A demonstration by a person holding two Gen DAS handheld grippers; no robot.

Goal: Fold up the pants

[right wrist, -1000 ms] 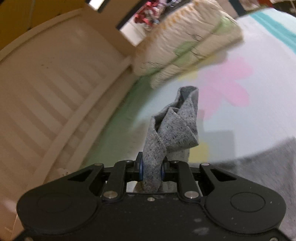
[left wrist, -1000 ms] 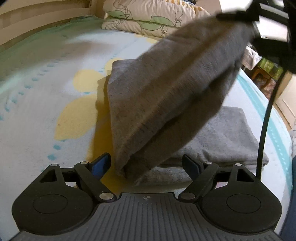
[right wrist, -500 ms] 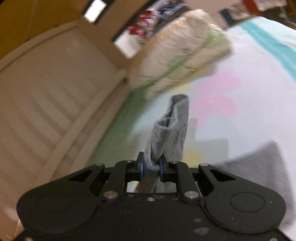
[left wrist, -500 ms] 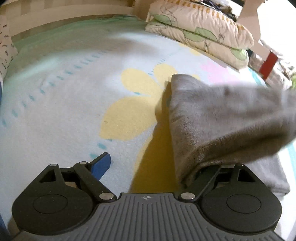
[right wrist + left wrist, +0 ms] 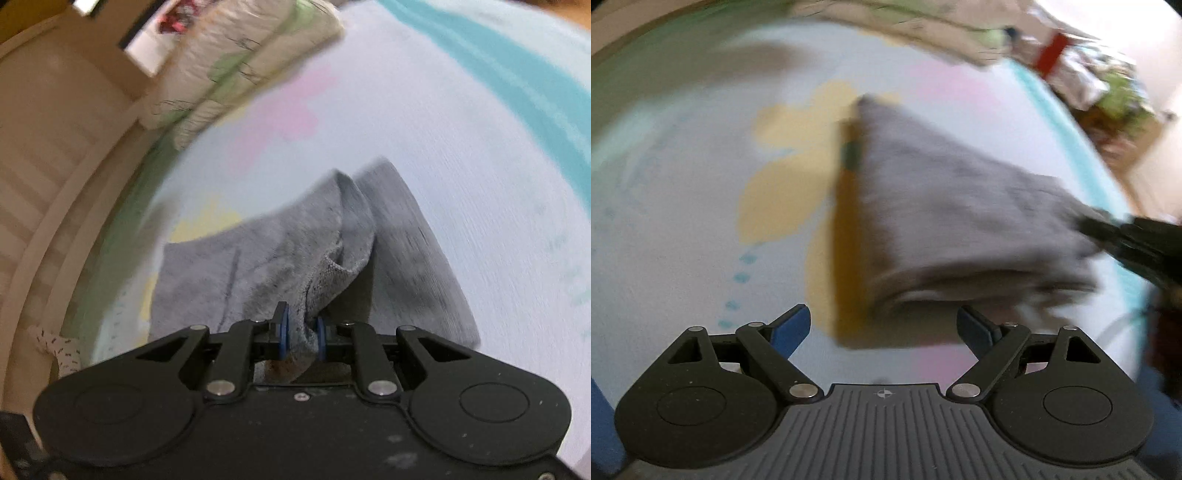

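Since the earlier frame, the right gripper [image 5: 301, 334] (clamped on a bunched edge) carried the grey pants [image 5: 953, 206] down onto the bedsheet [image 5: 683, 258] at frame centre. Final fold appeared under way; next, release. Left gripper [image 5: 882, 326] stood spread, empty.

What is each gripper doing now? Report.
Left gripper: open, holding nothing.
Right gripper: shut on the pants.

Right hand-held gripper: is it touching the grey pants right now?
Touching. The right wrist view shows the right hand-held gripper with jaws closed on a bunched edge of the grey pants, fabric pinched between the blue pads.
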